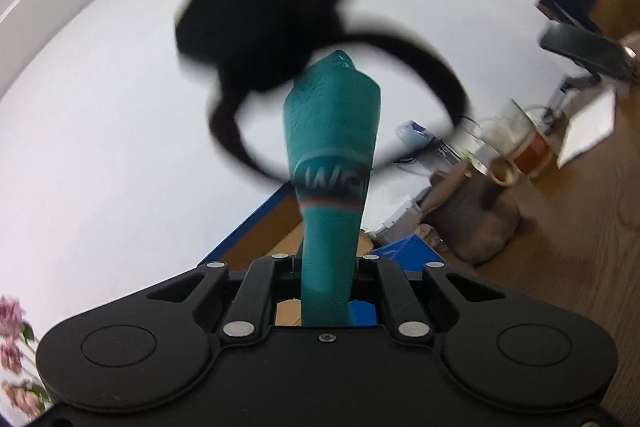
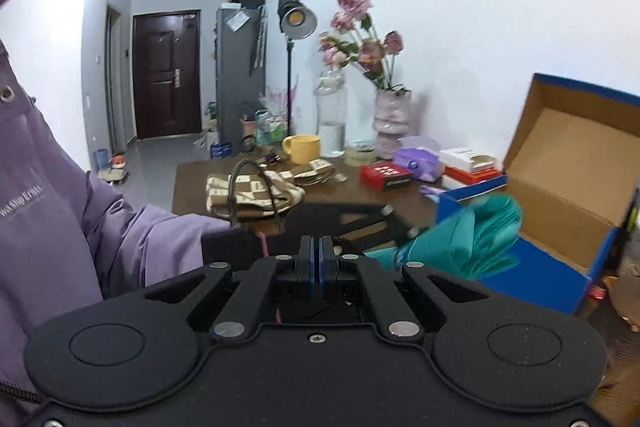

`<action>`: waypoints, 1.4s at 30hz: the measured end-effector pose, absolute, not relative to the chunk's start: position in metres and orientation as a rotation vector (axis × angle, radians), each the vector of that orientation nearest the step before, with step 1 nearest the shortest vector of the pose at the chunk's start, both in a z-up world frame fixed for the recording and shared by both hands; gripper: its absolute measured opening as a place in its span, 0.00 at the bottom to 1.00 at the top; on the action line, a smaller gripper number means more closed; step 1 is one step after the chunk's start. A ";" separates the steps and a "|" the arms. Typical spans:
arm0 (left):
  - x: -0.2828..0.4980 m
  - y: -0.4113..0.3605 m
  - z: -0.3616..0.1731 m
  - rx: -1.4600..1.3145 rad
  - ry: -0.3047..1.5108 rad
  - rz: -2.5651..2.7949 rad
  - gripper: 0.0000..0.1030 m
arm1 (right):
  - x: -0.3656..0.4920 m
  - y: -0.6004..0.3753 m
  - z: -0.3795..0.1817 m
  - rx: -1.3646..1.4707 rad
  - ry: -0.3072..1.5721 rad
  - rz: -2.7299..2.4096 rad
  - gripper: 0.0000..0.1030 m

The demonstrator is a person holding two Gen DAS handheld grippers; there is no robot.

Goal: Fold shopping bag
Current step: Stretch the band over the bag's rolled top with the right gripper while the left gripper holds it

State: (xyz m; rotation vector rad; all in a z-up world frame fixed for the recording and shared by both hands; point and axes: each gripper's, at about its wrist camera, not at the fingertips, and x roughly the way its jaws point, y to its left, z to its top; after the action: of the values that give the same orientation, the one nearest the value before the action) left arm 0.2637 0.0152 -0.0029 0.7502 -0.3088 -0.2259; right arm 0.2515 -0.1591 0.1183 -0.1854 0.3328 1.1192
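Observation:
The teal shopping bag [image 1: 332, 155], folded into a narrow bundle with a printed logo, stands up between the fingers of my left gripper [image 1: 326, 263], which is shut on it. A blurred black strap loop [image 1: 420, 55] hangs in front of the bag's tip. In the right wrist view the same teal bag [image 2: 468, 239] shows bunched at the right, held by the left gripper [image 2: 340, 223] over the table. My right gripper [image 2: 319, 259] is shut with its blue pads together and holds nothing.
An open blue cardboard box [image 2: 560, 195] stands at the right. The dark table [image 2: 192, 183] carries a checkered cloth [image 2: 252, 191], a yellow mug [image 2: 302, 148], vases with flowers [image 2: 392, 123], small boxes [image 2: 386, 175]. The person's purple sleeve [image 2: 132, 239] is at left.

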 end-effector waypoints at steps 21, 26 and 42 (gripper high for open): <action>0.266 0.046 0.033 0.410 -0.225 -0.252 0.11 | 0.263 -0.140 0.122 -0.204 0.415 1.109 0.12; 0.261 0.036 0.026 0.583 -0.318 -0.160 0.11 | 0.264 -0.118 0.129 -0.400 0.497 1.064 0.06; 0.259 0.031 0.020 0.801 -0.460 -0.004 0.11 | 0.276 -0.112 0.128 -0.394 0.627 1.021 0.24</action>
State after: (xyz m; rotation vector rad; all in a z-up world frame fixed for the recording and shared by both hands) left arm 0.2593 0.0313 0.0201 0.8008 -0.4598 -0.0040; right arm 0.2764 -0.1119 0.1284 -0.3937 0.6275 1.0212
